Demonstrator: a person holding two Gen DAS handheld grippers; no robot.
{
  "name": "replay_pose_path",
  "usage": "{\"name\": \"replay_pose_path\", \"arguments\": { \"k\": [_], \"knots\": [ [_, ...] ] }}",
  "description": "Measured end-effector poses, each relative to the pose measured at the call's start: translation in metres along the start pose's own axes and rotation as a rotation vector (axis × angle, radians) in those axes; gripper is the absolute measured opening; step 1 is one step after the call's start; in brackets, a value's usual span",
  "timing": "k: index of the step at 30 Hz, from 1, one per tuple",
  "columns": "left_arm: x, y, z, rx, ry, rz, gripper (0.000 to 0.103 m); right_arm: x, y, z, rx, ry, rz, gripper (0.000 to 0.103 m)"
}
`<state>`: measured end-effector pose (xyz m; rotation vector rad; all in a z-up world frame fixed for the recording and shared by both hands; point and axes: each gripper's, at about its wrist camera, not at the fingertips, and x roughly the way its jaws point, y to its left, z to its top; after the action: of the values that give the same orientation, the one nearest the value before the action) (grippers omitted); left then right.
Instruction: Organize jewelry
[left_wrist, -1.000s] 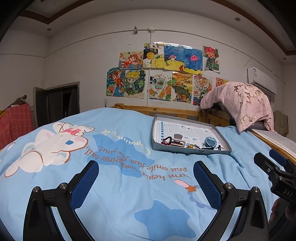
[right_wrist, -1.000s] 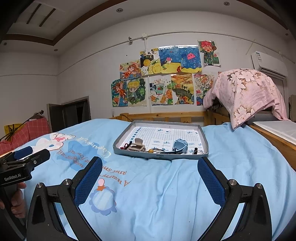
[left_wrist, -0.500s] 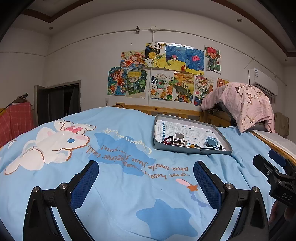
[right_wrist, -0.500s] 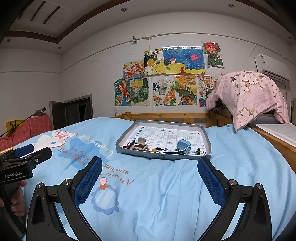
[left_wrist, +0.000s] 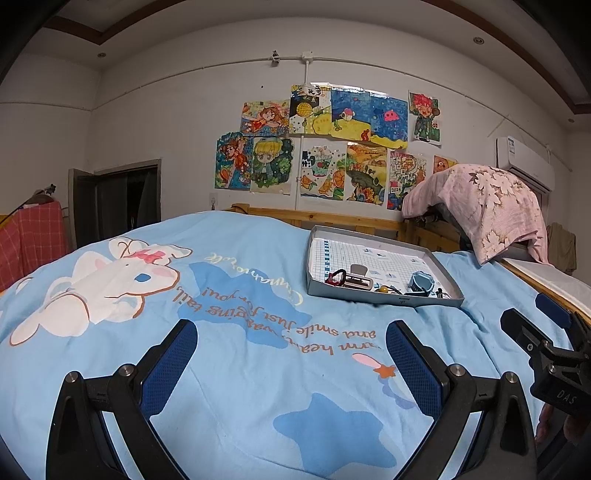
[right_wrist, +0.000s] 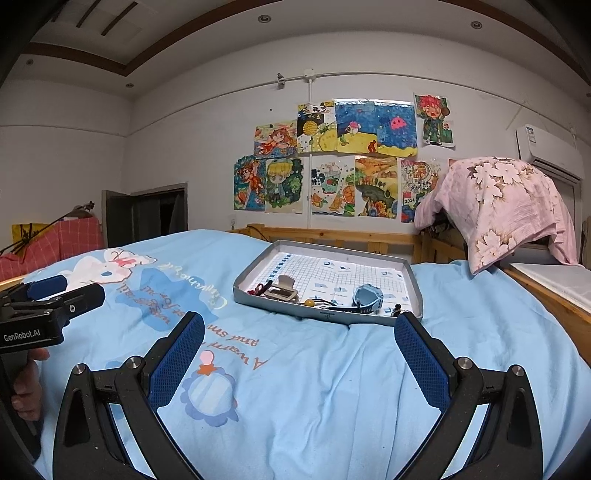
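1. grey shallow tray (left_wrist: 382, 298) (right_wrist: 325, 315) is sitting on the light blue bedsheet (left_wrist: 240, 369) (right_wrist: 314, 387), w/ a white grid paper lining its floor.
2. jewelry bits are all lying bunched along the tray's near edge: red/black loop thing (left_wrist: 335, 277) (right_wrist: 258, 288) on the left, beige hair claw clip (left_wrist: 356, 277) (right_wrist: 281, 290) just beside it, tiny yellow bead (left_wrist: 384, 290) (right_wrist: 309, 303) in the middle, pale blue watch (left_wrist: 420, 282) (right_wrist: 366, 298) toward the right.
3. some small dark bits are lying past the watch at the right corner, too tiny to tell what they are tbh.
4. left gripper (left_wrist: 291, 354) is hovering low over the sheet, jaws spread wide, nothing between the blue pads (left_wrist: 168, 363). tray is up ahead and a bit to the right, well apart from it.
5. right gripper (right_wrist: 299, 352) is doing the same, jaws wide apart and holding nothing, blue pads (right_wrist: 177, 360) framing the tray's near edge; tray is sitting pretty much straight ahead, nearer than for the left one.
6. each cam is catching the other gripper at the frame edge, w/ a bit of the person's hand (right_wrist: 26, 387) on the handle.
7. bg: kids' drawings (left_wrist: 325, 147) (right_wrist: 340, 158) are hanging on the wall, pink floral cloth (left_wrist: 487, 206) (right_wrist: 509, 206) is draped over smth on the right.
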<state>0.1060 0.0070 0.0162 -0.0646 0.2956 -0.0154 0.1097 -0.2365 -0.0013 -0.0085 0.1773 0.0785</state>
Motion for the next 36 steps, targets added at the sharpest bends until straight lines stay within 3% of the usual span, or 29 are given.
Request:
{"name": "replay_pose_path", "arguments": {
  "k": [36],
  "knots": [
    [-0.005, 0.005, -0.007, -0.027, -0.006, 0.006, 0.103, 0.001, -0.012, 0.0, 0.038, 0.015, -0.034, 0.101]
  ]
}}
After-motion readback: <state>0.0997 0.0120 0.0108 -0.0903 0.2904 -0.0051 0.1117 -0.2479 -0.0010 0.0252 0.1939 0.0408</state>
